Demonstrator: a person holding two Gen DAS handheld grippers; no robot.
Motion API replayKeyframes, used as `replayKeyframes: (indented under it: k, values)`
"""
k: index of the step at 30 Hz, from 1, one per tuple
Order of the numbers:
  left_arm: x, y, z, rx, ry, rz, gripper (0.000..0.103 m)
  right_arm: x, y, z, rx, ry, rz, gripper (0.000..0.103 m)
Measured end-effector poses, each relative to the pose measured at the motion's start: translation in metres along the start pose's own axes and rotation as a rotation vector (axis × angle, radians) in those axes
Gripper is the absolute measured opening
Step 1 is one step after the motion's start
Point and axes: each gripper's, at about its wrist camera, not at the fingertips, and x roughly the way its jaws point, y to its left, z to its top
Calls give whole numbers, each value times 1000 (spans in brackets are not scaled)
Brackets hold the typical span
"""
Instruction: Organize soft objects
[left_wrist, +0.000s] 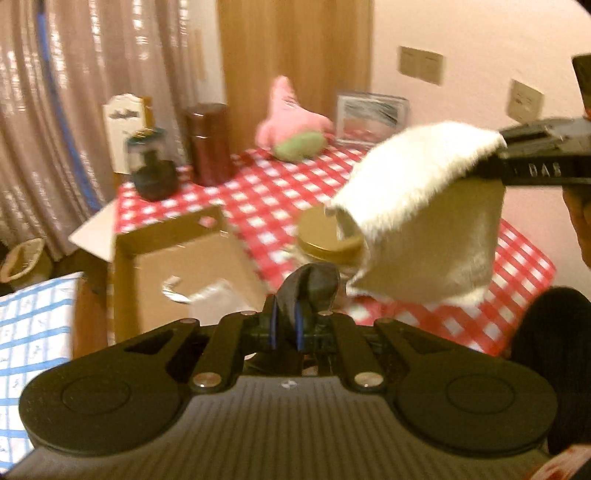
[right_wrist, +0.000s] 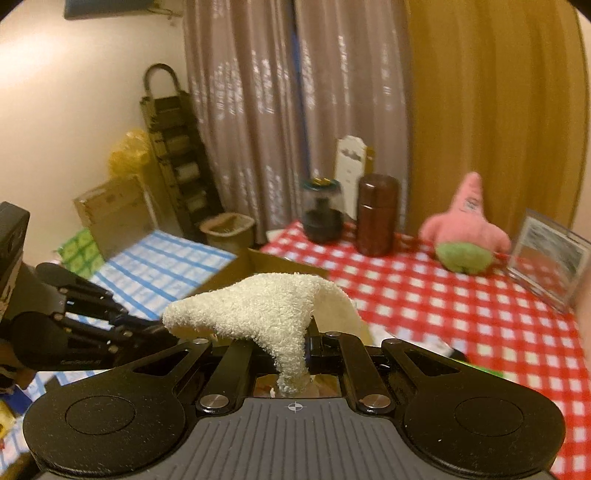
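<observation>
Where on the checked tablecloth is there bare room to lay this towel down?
Free: the red checked cloth between the brown canister, pink plush and photo frame. Crowded: the near edge by the cardboard box and the gold-lidded jar.

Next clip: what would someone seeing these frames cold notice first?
First, the fluffy white towel, held in the air over the red checked tablecloth with the right tongs pinching one corner. The left tongs are shut on something dark. Behind, a pink starfish plush sits on the table's far side, and an open cardboard box stands by the table's edge.
</observation>
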Motion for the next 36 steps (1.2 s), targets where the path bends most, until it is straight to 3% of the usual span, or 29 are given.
replayKeyframes:
  k: [10, 18, 25, 30, 36]
  values:
    - [24, 69, 8, -74, -15, 106, 8, 101, 16, 33, 138, 0, 127, 7]
    - [60, 108, -1, -123, -3, 169, 8, 176, 4, 39, 267, 6, 108, 7]
    - [95, 121, -19, -155, 33, 156, 8, 217, -4, 38, 359, 26, 153, 7]
    - [110, 121, -38, -179, 62, 141, 10, 226, -3, 49, 383, -31, 193, 7]
    - [115, 119, -51, -194, 85, 130, 15, 250, -3, 34, 344, 15, 110, 7]
